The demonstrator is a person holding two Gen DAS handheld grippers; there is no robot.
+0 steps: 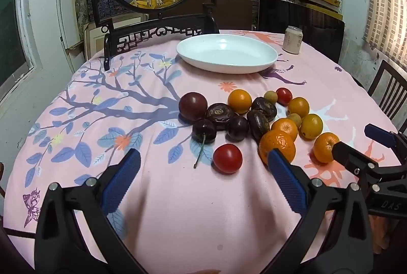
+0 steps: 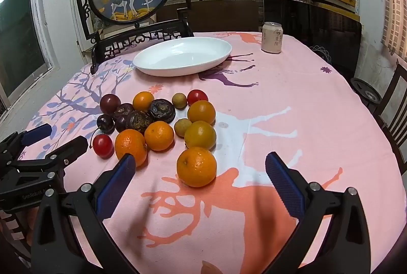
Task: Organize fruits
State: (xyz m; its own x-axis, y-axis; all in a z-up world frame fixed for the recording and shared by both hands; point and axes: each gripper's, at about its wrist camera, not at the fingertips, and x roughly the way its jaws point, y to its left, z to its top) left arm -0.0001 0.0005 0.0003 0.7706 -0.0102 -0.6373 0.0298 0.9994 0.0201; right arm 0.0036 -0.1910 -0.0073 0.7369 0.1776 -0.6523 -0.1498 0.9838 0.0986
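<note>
A pink cloth printed with branches and deer covers the round worktop (image 2: pixel 305 101), where a glossy white oval dish (image 2: pixel 218 50) sits behind a loose cluster of fruit (image 2: pixel 162 121). The pale can (image 2: pixel 272 37) bears writing, possibly Chinese characters. Both the left gripper (image 1: pixel 203 159) and right gripper (image 2: pixel 199 162) stand spread wide, ribbed blue pads holding nothing.

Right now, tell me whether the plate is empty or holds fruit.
Empty. The white plate shows only its bare inside in both views; all the fruit lies on the cloth nearer the grippers.

Clothed table (image 2: pixel 292 96), fruits (image 2: pixel 162 121), plate (image 2: pixel 142 62), can (image 2: pixel 272 37)
</note>
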